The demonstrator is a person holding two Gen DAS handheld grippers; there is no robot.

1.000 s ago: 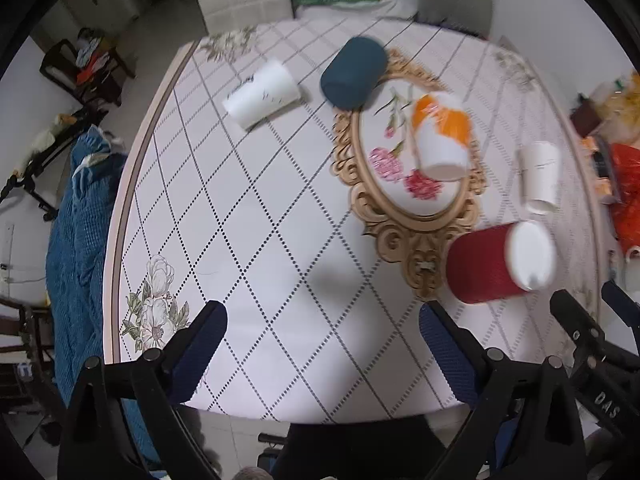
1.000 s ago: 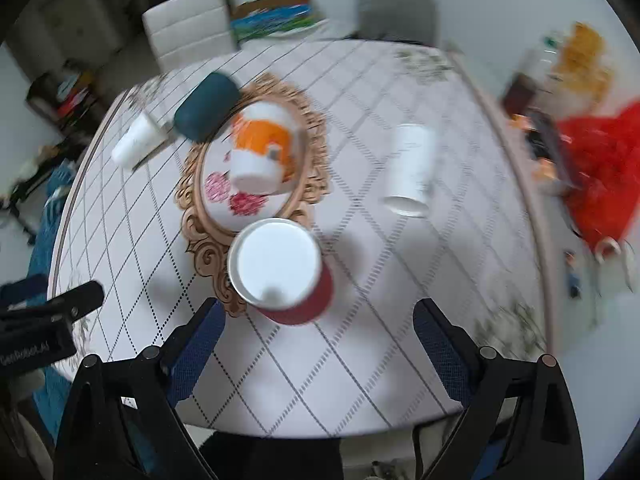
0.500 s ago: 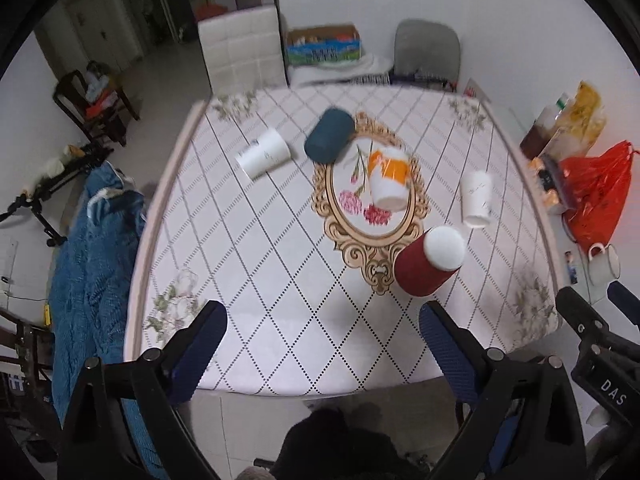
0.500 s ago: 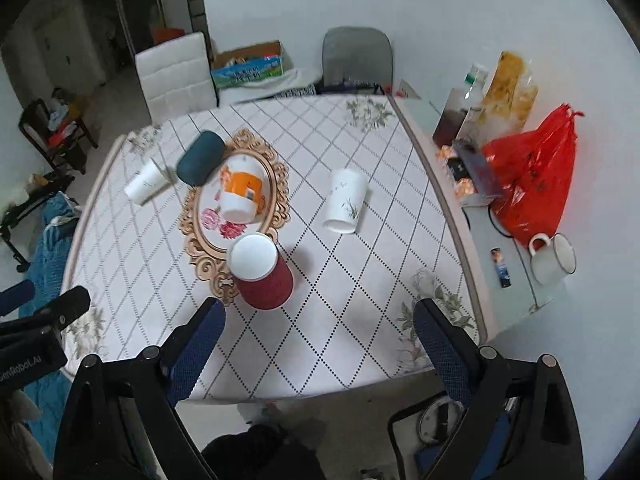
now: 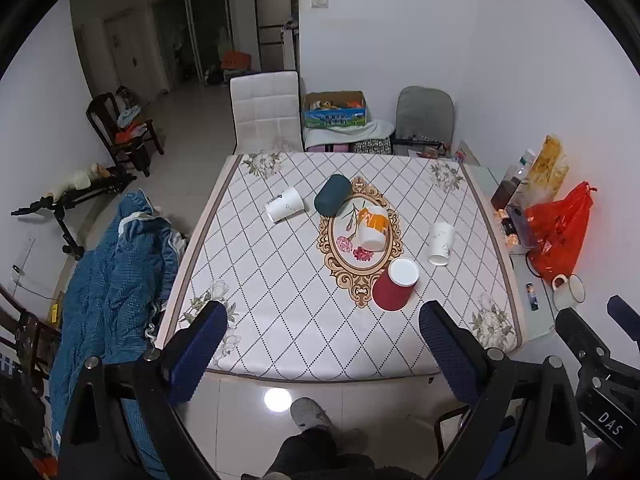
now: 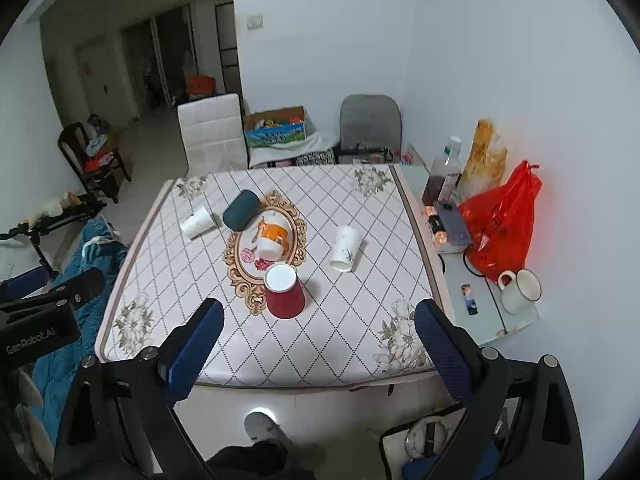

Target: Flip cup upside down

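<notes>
A red cup [image 5: 394, 288] stands upside down on the table [image 5: 280, 320], white bottom up, near the front of the gold oval mat [image 5: 360, 236]; it also shows in the right wrist view [image 6: 284, 295]. An orange-and-white cup [image 5: 373, 227], a dark teal cup [image 5: 332, 200] and two white cups [image 5: 285, 209] [image 5: 441, 243] lie on their sides. My left gripper [image 5: 322, 340] is open and empty, held back from the table's front edge. My right gripper [image 6: 318, 334] is open and empty too, well short of the red cup.
A side surface [image 6: 480, 280] right of the table holds a red bag [image 6: 504, 228], a white mug [image 6: 520, 290], bottles and small items. Chairs [image 5: 266, 116] stand behind the table. A blue blanket [image 5: 108, 280] lies at the left. The person's foot [image 5: 310, 416] is below.
Both grippers have pulled far back and up from the table; the whole table and room now show. The red cup stays upside down where it was.
</notes>
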